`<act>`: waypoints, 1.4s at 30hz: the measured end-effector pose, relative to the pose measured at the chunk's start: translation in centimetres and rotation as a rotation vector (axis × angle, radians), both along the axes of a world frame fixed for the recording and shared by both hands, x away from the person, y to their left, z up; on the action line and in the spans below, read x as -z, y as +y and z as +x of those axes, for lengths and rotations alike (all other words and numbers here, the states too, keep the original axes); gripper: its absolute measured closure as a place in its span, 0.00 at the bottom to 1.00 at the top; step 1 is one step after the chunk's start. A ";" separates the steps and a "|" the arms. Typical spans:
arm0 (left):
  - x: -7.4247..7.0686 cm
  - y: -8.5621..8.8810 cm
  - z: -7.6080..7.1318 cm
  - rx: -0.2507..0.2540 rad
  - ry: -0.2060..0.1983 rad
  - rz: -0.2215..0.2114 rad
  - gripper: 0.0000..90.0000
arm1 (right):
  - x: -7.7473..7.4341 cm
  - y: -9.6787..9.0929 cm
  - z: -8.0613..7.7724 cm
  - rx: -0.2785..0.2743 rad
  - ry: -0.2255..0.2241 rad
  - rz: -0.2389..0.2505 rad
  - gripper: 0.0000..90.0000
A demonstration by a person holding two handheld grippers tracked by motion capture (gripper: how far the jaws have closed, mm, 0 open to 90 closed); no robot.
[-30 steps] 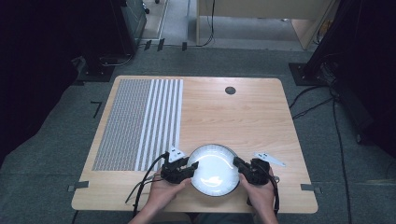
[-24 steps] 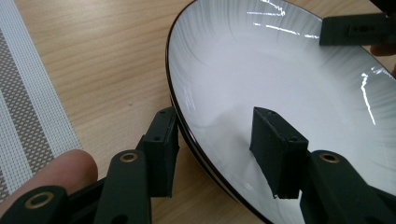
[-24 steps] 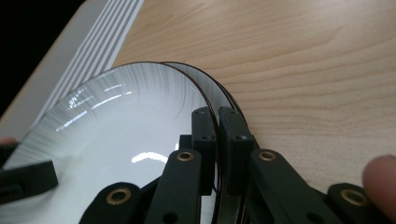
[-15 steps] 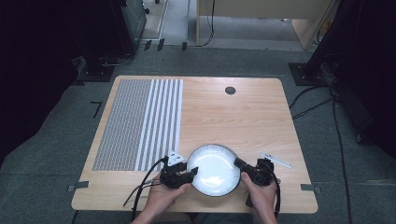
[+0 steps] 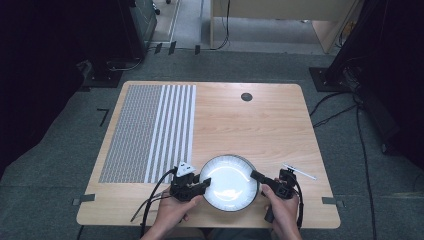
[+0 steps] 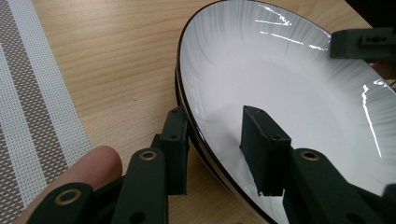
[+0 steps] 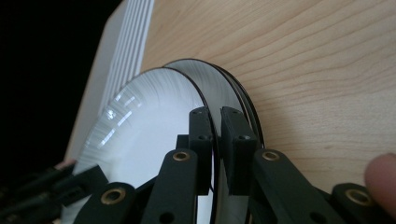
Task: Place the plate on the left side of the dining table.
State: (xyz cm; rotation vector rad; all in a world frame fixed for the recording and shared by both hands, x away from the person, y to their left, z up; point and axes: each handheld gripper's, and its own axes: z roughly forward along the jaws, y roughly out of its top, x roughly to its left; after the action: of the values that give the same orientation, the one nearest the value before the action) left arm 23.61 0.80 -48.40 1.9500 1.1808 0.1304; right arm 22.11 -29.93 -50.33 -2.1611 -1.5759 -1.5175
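Observation:
A stack of white plates (image 5: 229, 182) with black rims sits at the table's near edge. My left gripper (image 5: 202, 184) stands at its left side. In the left gripper view, the left gripper (image 6: 215, 126) straddles the plate (image 6: 280, 79) rim, one jaw outside and one inside over the white bowl. Its jaws have just been closing with the rim between them, and a gap still shows at the inner pad. My right gripper (image 5: 255, 176) is at the stack's right side. In the right gripper view, the right gripper (image 7: 215, 114) is shut on the top plate's (image 7: 140, 116) thin rim.
A grey-and-white striped placemat (image 5: 150, 130) covers the table's left part. A small dark round disc (image 5: 246, 97) lies at the far middle. A thin white stick (image 5: 300, 172) rests just right of my right hand. Cables trail off the near edge.

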 end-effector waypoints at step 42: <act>-2.9 3.2 1.3 -0.104 -0.035 -0.066 0.83 | -2.5 3.5 1.9 -0.079 -0.050 -0.130 0.95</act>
State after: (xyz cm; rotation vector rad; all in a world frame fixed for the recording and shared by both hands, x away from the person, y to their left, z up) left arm 24.88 3.99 -45.54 1.8220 1.2482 0.1774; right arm 24.04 -26.46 -47.87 -2.1117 -1.8010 -1.4962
